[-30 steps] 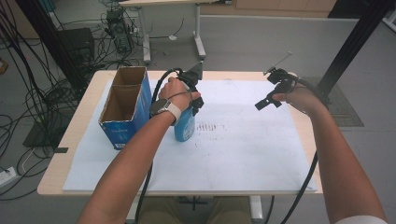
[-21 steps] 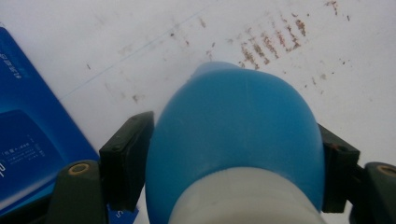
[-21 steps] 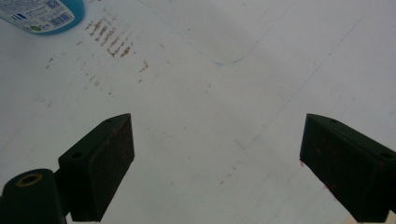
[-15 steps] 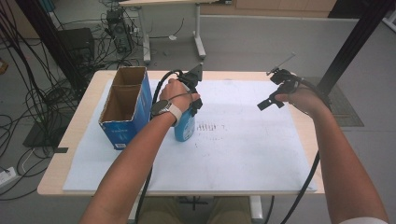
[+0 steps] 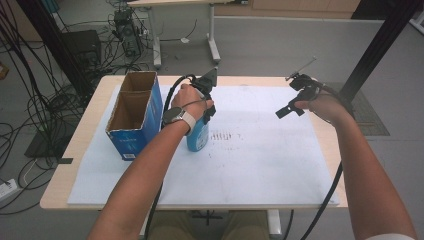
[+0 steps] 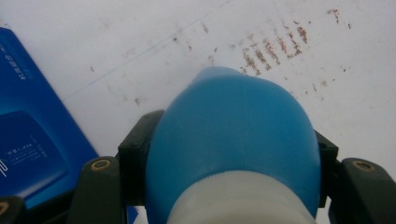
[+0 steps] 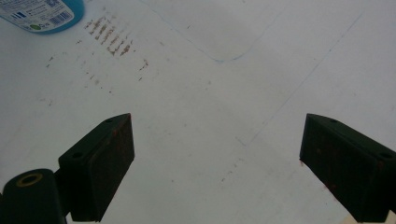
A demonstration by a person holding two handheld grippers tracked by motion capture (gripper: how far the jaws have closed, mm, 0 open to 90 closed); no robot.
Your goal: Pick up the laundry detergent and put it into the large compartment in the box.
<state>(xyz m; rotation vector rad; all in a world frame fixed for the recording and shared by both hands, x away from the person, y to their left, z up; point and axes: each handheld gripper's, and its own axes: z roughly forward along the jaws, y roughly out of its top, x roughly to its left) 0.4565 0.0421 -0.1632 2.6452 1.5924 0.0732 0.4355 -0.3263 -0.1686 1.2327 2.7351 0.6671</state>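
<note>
Blue plastic bottle (image 5: 198, 134), upright on the white sheet (image 5: 250, 165) that covers the counter (image 5: 85, 150), just beside the right wall of the open blue cardboard box (image 5: 134, 116); this is the high view. Left hand-held gripper (image 5: 207, 102) comes down on the bottle from above, its jaws having just been closing, now pinching the bottle's upper part; the left hand (image 5: 189, 100) with a wrist watch sits over it. Right hand-held gripper (image 5: 292, 102) is held in the air well apart from the bottle, toward the far right part of the sheet, jaws spread. Brown smudge marks (image 5: 223, 136) lie on the sheet just right of the bottle. Left gripper view: bottle (image 6: 238, 140) seen from above, its rounded blue shoulder and pale neck between the two black jaws, pads pressed on either side; box (image 6: 32, 144) close by at the left edge; smudge marks (image 6: 275, 49) beyond the bottle. Right gripper view: right hand-held gripper (image 7: 217, 170) with jaws standing wide and only bare sheet (image 7: 210, 93) between them; bottle base with printed label (image 7: 44, 14) at the top left corner, smudge marks (image 7: 109, 37) just beside it.
</note>
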